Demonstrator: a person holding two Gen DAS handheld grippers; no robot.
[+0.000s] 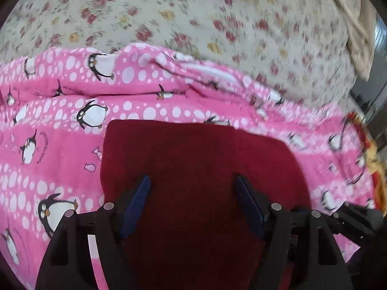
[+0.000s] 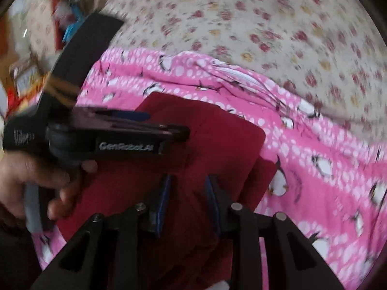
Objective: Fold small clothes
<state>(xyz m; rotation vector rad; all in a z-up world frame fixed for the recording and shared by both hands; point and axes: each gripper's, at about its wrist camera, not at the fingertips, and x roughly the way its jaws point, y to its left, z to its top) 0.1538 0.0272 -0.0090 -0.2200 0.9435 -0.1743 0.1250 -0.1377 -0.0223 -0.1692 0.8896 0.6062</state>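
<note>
Left claw: jaws spread wide, blue pads facing each other, nothing between them. In the right wrist view it sits left of the right claw, pointing across, gripped by the person's left hand. Right claw: jaws narrower, a fold of the red cloth bunched between the pads; contact unclear.

Dark red garment lies folded flat on pink penguin blanket.

soft daylight | strong motion blur | fisheye-warped, dark-vignetted edges
</note>
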